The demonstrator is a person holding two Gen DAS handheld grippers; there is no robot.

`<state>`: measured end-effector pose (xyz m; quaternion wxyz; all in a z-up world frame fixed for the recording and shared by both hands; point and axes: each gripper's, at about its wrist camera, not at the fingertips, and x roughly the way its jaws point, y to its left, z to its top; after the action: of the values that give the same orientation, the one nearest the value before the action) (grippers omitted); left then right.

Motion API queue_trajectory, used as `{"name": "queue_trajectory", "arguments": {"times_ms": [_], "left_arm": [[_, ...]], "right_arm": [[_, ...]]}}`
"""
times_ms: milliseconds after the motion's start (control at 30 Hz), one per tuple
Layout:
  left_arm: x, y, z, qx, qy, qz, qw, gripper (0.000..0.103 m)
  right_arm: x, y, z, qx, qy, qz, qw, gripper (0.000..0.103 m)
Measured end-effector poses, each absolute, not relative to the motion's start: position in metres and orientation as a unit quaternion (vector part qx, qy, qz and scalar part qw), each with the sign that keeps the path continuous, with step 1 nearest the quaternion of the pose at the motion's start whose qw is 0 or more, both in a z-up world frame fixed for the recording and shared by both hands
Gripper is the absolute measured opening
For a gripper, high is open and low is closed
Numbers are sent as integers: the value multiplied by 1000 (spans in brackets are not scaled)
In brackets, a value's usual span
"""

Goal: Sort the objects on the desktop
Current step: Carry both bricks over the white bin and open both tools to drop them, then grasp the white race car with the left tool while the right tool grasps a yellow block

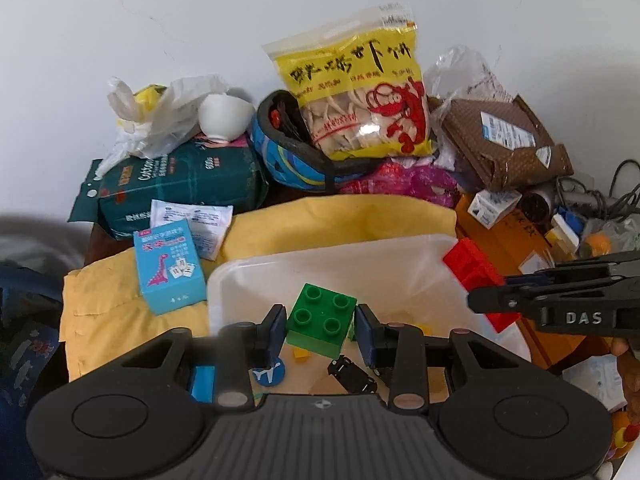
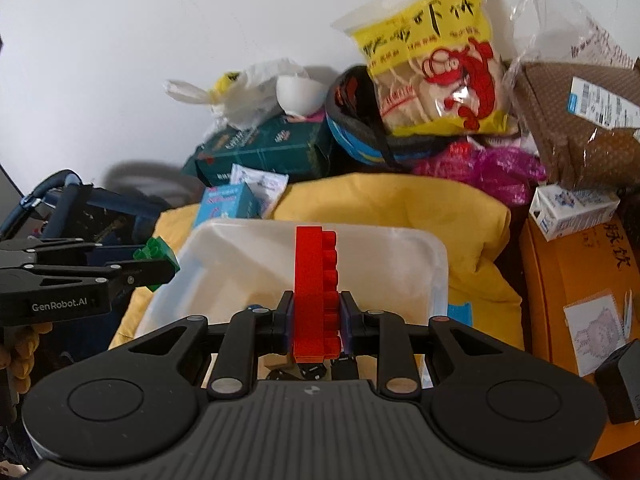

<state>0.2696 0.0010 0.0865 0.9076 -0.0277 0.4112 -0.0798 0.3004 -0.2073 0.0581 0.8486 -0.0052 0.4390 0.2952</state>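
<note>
1. left wrist view, nearest: the left claw (image 1: 321,330) pinches a green brick (image 1: 322,320), one blue pad on each side wall, studs facing up. it is a chunky two-by-two block of hard glossy plastic, squarish, with no long axis to speak of.
2. right wrist view, nearest: the right claw (image 2: 317,320) is pressed together on a red brick (image 2: 316,288), gripped by its thin faces at the lower end. this block is long and narrow; its long axis stands up and away from the claw, with the row of studs turned to the right.
3. just beyond and below both claws sits a white bin (image 2: 438,276), a shallow rounded-corner tub of milky, slightly see-through plastic. it lies straight ahead of each claw, so both bricks hang over or near its opening; my guess is that the drop into it is the coming move.
4. through the bin floor in the left view a small black toy car (image 1: 352,372) and a round blue airplane token (image 1: 267,372) show. whether they lie in the bin or under it, i cannot tell.
5. the right claw hangs over the middle of the bin, the left nearer its left rim, so neither is clearly closer.
6. under the bin lies a soft, creased yellow cloth (image 1: 340,216); a light blue card box (image 1: 168,270) rests on it to the left.
7. farther back, a crinkly yellow snack bag (image 1: 360,92) leans upright in the clutter against the white wall.
</note>
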Motion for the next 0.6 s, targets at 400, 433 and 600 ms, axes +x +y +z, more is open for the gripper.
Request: {"name": "queue_trajectory", "arguments": {"times_ms": [400, 433, 600], "left_arm": [[221, 16, 56, -17, 391, -57, 918, 57], [210, 19, 52, -15, 389, -60, 919, 57], [137, 30, 10, -27, 397, -53, 916, 57]], "right_arm": [[274, -207, 39, -42, 419, 291, 859, 59], [263, -210, 38, -44, 412, 297, 860, 59], [195, -224, 10, -45, 409, 330, 850, 60]]}}
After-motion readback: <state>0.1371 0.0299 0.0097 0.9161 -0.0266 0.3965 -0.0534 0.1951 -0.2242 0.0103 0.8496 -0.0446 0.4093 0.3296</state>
